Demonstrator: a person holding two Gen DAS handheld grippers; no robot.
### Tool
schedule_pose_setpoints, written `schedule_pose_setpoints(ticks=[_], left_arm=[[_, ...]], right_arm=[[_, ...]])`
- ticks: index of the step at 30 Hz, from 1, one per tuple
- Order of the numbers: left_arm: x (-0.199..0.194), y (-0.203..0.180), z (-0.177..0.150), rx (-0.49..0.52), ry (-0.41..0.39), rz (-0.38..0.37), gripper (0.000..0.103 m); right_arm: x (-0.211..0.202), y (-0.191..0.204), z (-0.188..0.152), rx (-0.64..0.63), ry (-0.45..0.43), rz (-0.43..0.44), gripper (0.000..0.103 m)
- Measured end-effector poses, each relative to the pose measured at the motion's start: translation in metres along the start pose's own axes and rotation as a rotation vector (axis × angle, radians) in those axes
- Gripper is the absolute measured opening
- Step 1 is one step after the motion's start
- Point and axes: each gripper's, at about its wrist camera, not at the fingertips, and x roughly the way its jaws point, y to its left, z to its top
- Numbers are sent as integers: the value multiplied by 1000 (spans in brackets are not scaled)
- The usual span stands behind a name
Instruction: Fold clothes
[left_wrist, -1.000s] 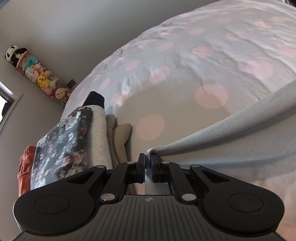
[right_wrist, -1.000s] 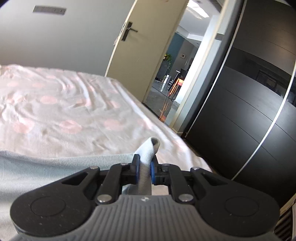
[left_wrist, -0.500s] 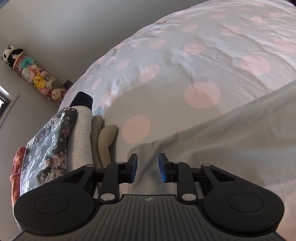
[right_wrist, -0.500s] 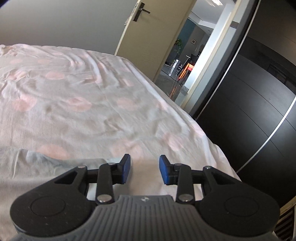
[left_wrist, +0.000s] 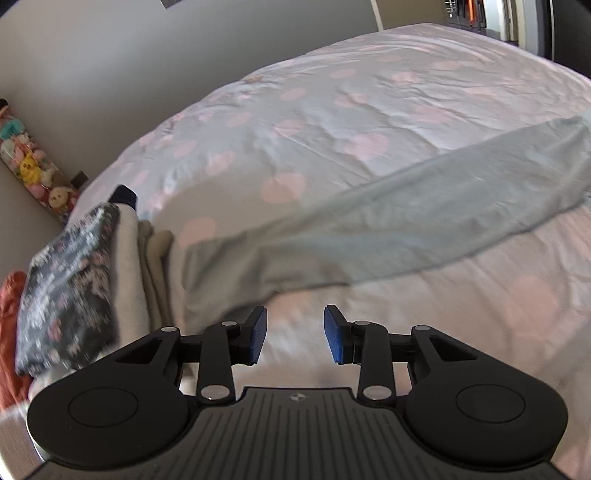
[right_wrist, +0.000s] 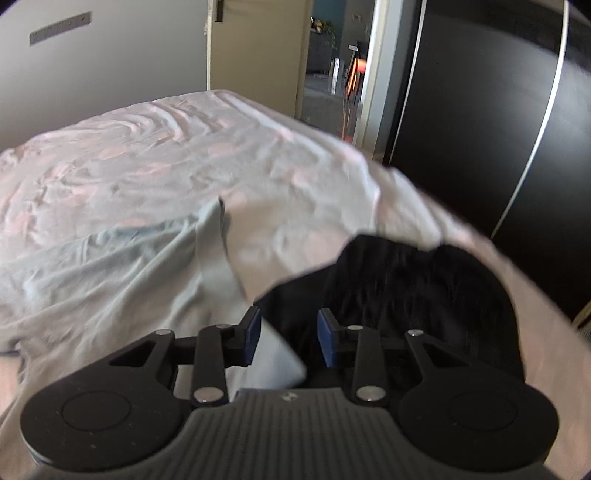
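A light grey garment (left_wrist: 406, 218) lies spread in a long band across the pink-dotted bed (left_wrist: 369, 92). My left gripper (left_wrist: 295, 336) hovers just short of the garment's near edge, its jaws opening with nothing between them. In the right wrist view the same grey garment (right_wrist: 129, 273) lies to the left, one corner reaching under my right gripper (right_wrist: 290, 339). That gripper is open and grips nothing. It hangs over the seam between the grey corner and a black garment (right_wrist: 406, 295) on the bed's right side.
A stack of folded clothes (left_wrist: 74, 291) stands at the left, a dark floral piece on the outside, white and beige ones beside it. Soft toys (left_wrist: 33, 173) hang on the left wall. A black wardrobe (right_wrist: 498, 110) and an open doorway (right_wrist: 332, 66) lie past the bed's right edge.
Both grippers were shut on the grey garment's edge, then opened and let it go. Both have drawn back, and the garment now lies flat. The right view has swung onto the black garment.
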Motion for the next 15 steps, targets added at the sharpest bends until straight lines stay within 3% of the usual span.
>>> schedule_pose_setpoints(ticks=[4,6,15], left_arm=[[-24,-21,-28,14,11,-64,32],[-36,-28,-42,24,20,-90,39],[-52,-54,-104,145,138,-166,48]], right_arm=[[-9,-15,-33,159,43,87,37],[-10,-16,-46,204,63,113,37],[-17,2,-72,212,105,140,37]])
